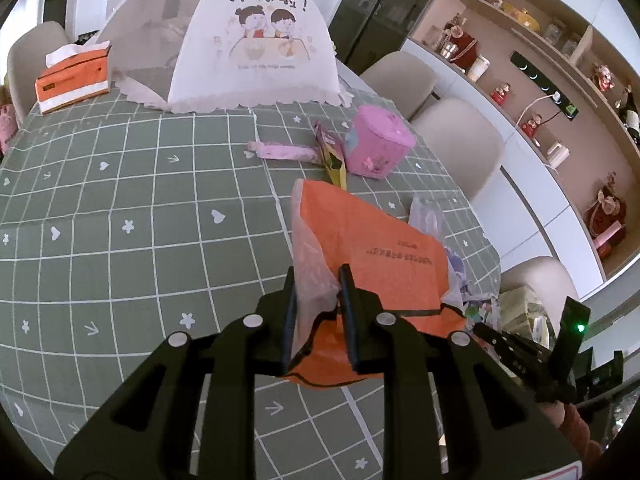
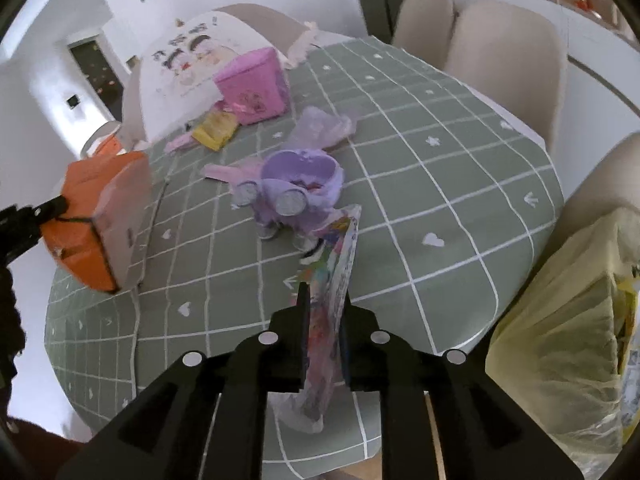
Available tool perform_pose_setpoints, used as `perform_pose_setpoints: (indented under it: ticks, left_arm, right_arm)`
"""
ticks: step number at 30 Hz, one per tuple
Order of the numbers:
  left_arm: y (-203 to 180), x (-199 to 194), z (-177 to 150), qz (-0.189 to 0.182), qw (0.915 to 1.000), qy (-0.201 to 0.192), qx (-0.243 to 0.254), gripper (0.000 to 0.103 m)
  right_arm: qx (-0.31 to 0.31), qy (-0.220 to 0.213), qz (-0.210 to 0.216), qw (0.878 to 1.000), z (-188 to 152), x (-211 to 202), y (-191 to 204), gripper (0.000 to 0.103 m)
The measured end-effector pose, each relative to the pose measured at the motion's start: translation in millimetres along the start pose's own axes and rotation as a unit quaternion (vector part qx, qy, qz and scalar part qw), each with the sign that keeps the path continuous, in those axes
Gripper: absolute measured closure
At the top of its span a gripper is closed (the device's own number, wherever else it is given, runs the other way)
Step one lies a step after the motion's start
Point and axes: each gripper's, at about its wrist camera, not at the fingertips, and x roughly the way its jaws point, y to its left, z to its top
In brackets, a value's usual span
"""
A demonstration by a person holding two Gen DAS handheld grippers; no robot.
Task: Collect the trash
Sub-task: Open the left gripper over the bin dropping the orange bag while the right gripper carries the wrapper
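Left wrist view: the left gripper (image 1: 320,312) clamps the orange bag (image 1: 360,248) by its mouth edge above the green checked tablecloth (image 1: 120,220); thin film could slip free.

Right wrist view: the right gripper (image 2: 325,334) has a colourful wrapper (image 2: 332,280) between its fingers, apparently pinched, though blur hides contact; a loose hold would drop it short of the bag.

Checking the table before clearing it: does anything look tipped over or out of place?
Yes: the purple toy car lies tipped among wrappers, wheels facing sideways. Empty snack packets lie strewn beside the pink box.
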Motion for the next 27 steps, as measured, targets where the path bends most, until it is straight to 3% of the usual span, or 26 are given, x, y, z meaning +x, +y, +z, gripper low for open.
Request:
perform_pose_setpoints:
  ticks: [6, 14, 20, 27]
  left_arm:
    - [-10, 3, 8, -0.013, 0.9998, 0.000, 0.015, 0.085]
    - [-81, 3, 38, -0.078, 0.9940, -0.026, 0.072, 0.085]
    - [-167, 5, 52, -0.145, 0.9798, -0.045, 0.130, 0.085]
    - [-269, 27, 32, -0.203, 0.9606, -0.036, 0.186, 0.085]
  right_arm:
    - [0.002, -0.019, 0.001, 1.000, 8, -24, 2, 0.097]
    - [0.011, -0.118, -0.035, 0.992, 29, -124, -13, 0.098]
    - [0.025, -0.176, -0.097, 0.979, 21, -197, -49, 0.098]
    - [0.069, -0.195, -0.160, 0.965, -19, -254, -110, 0.098]
